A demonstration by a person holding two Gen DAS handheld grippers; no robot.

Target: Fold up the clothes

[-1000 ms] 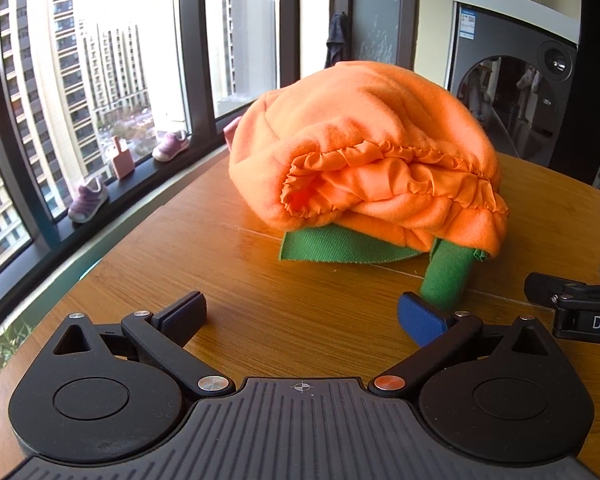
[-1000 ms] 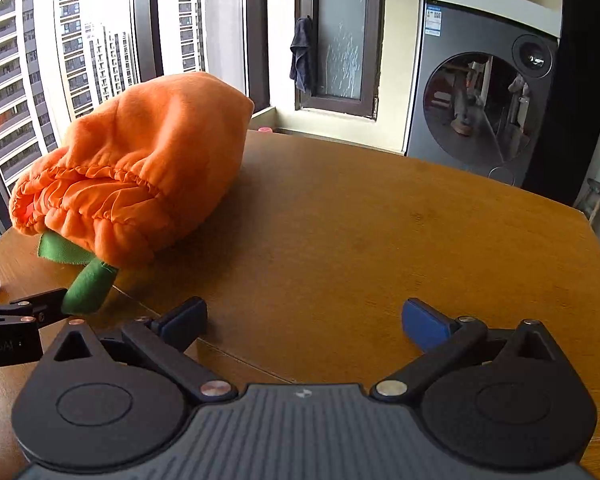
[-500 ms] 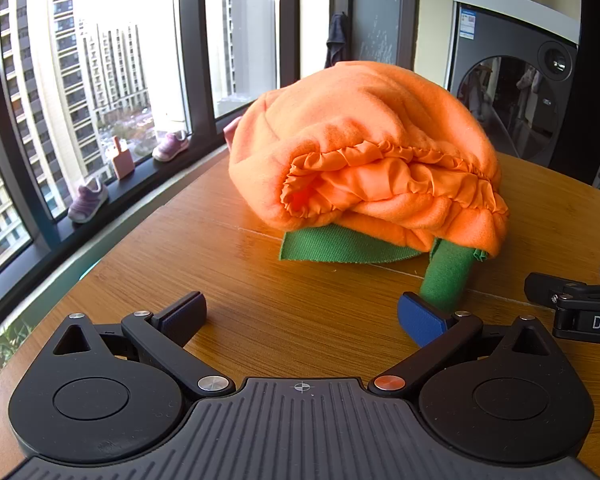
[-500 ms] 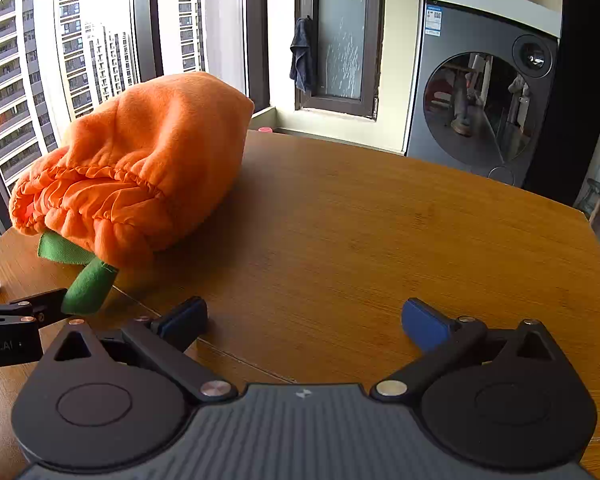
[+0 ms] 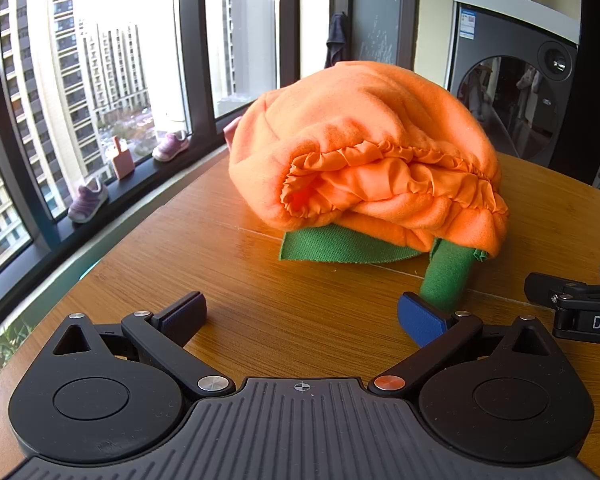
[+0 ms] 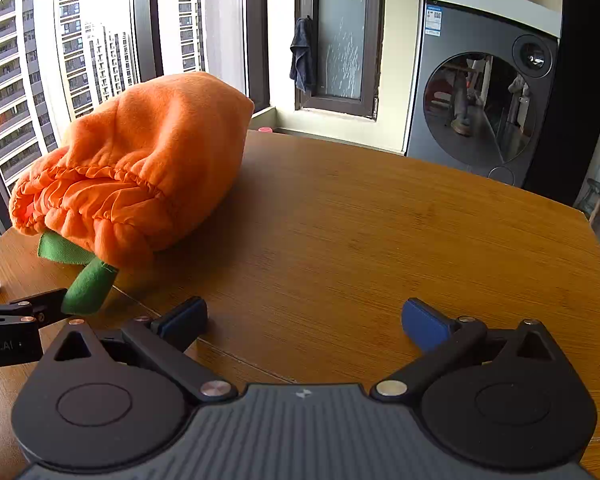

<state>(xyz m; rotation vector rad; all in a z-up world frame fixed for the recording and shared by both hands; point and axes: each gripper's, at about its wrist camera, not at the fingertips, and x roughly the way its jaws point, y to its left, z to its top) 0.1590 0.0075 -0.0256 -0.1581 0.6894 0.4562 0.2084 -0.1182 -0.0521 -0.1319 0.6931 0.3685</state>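
An orange fleece garment (image 5: 364, 160) with a gathered elastic hem lies bundled on the wooden table (image 5: 260, 304); it also shows in the right wrist view (image 6: 140, 176). Green strips (image 5: 446, 276) stick out from under it, also seen in the right wrist view (image 6: 86, 286). My left gripper (image 5: 302, 314) is open and empty, low over the table just in front of the bundle, its right fingertip near a green strip. My right gripper (image 6: 304, 320) is open and empty, to the right of the bundle. Each gripper shows at the edge of the other's view.
Tall windows run along the left, with small shoes (image 5: 88, 200) and a pink object (image 5: 122, 160) on the sill. A washing machine (image 6: 484, 100) stands behind the table. Bare table top (image 6: 400, 232) stretches to the right of the garment.
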